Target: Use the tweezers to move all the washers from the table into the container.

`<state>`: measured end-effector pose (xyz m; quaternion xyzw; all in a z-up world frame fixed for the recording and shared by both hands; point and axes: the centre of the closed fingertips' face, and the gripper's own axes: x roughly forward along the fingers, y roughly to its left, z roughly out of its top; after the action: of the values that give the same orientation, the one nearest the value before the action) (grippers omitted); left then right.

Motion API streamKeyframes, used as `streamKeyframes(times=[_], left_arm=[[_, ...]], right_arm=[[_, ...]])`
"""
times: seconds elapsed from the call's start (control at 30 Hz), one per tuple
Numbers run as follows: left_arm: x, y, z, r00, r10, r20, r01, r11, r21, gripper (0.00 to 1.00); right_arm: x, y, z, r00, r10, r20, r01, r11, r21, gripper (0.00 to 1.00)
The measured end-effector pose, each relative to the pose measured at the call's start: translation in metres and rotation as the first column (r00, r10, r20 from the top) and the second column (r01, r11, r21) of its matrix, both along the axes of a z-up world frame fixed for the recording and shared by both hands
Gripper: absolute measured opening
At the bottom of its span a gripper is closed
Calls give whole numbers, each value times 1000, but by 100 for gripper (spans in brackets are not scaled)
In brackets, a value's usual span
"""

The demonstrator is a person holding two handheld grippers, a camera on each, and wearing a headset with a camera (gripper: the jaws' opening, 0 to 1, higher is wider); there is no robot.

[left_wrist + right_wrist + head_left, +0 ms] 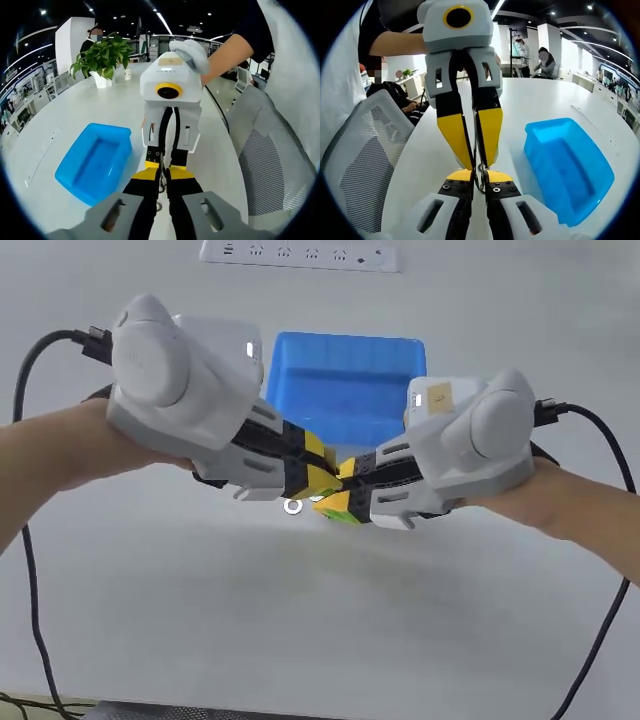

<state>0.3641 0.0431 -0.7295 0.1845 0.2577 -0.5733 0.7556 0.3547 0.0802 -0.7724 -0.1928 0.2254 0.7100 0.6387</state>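
Washer (292, 506) lies flat on bench (320, 630), just under left gripper (318, 465) tips, on the near side, not touching them. Tweezers (479, 167) are a thin dark strip caught between the two grippers, which meet tip to tip above the bench. Left gripper is nearly closed, yellow tips pinching tweezers with a slim gap. Right gripper (343, 488) faces it, also nearly closed with tweezers between its tips. Tweezer points can't be made out.

Blue container (345, 340) sits just beyond the meeting tips, to the left gripper's left and the right gripper's right, upright, inside looks bare. Hands wrap both gripper bodies, cables trail off each back. Power strip (300, 254) is past the container on the bench's far side. Mesh chair (365, 165) stands behind left gripper.
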Motion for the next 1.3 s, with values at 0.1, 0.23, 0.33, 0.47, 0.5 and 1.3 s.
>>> streamKeyframes(times=[0.1,0.23,0.33,0.47,0.5,1.3], left_arm=[[0,1,0,1000,7,-6,-7,1000,-2,9],[0,1,0,1000,5,-7,-5,1000,0,9],[-1,1,0,1000,5,-12,-5,1000,-1,10],[-3,2,1,1000,2,-20,-2,1000,-5,15],[-3,2,0,1000,1,-21,-1,1000,-5,16],[-3,17,6,999,46,6,-46,999,20,17]], right_arm=[[0,0,0,1000,4,9,-4,1000,-1,9],[-1,-1,-1,1000,10,21,-10,1000,-3,9],[-2,-1,0,1000,11,20,-11,1000,-2,8],[0,1,2,1000,-1,18,1,1000,7,8],[1,1,2,1000,-3,18,2,1000,9,8],[3,3,13,1000,-26,14,26,999,26,9]])
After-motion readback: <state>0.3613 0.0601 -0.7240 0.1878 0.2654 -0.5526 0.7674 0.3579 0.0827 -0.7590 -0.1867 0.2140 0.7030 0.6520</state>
